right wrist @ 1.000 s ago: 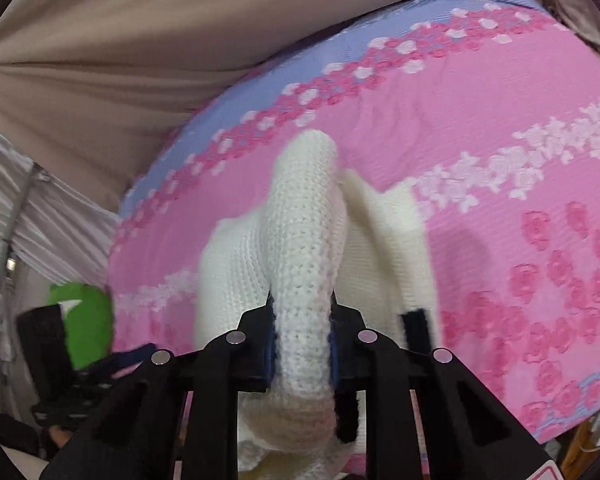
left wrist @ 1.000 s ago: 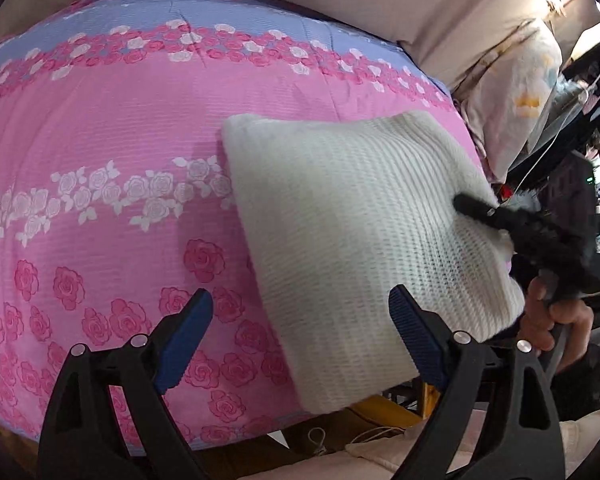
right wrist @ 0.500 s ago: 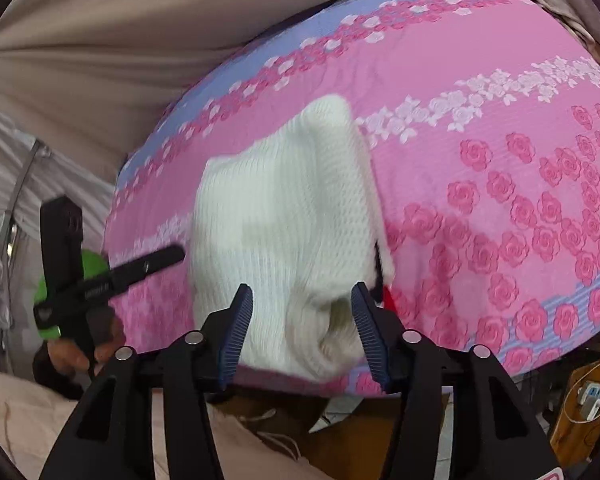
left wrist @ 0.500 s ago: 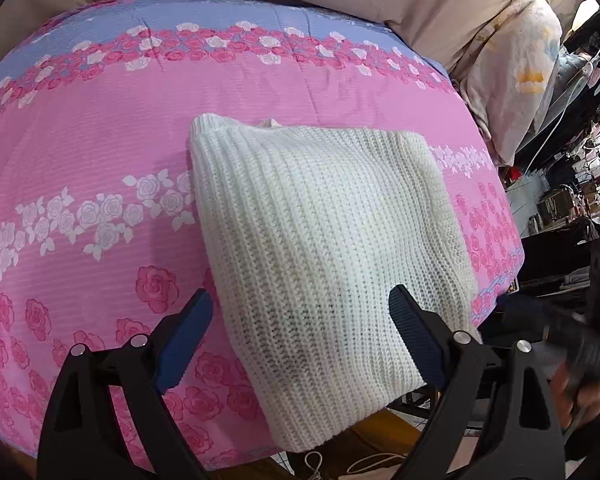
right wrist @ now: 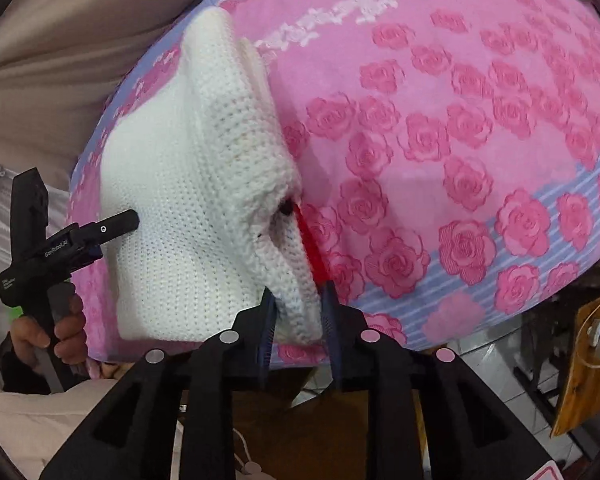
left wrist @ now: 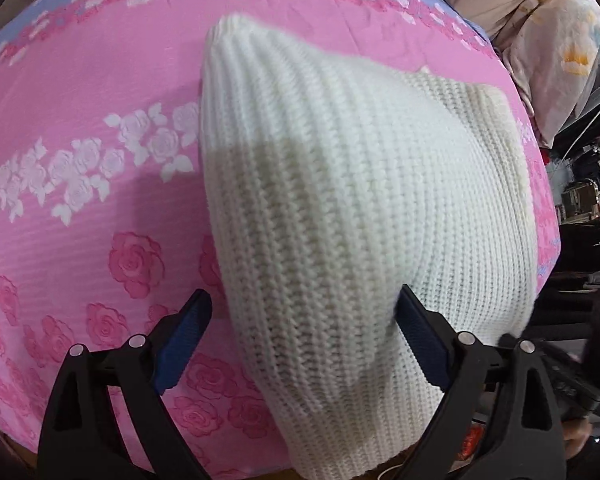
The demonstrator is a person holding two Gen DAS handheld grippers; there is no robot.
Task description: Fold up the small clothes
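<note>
a: any containers here, and anything in them?

b: nothing like a bin or basket can be made out. the cluttered shelves (left wrist: 588, 196) at the far right of the left wrist view are too small and dim to tell what they hold.

a: then where is the garment?

b: the white knitted garment (left wrist: 352, 216) lies folded on the pink rose-patterned bedspread (left wrist: 84, 128), close to the near edge, with its near end hanging a little past that edge.

a: how does it look?

b: thick, ribbed, cream-white, stacked in several layers. in the right wrist view the layered edge shows on its right side, with a red strip (right wrist: 310, 248) and a small dark spot peeking out between the layers.

a: and the tools?

b: the left gripper (left wrist: 304, 340) stands wide, its blue pads either side of the garment's near part; it is hard to tell whether the right pad touches the knit. the right gripper (right wrist: 298, 320) is narrow and closing, with the garment's near corner between its pads, which appear to meet the fabric. a hand (right wrist: 56, 328) holds the left gripper's handle at the left.
</note>
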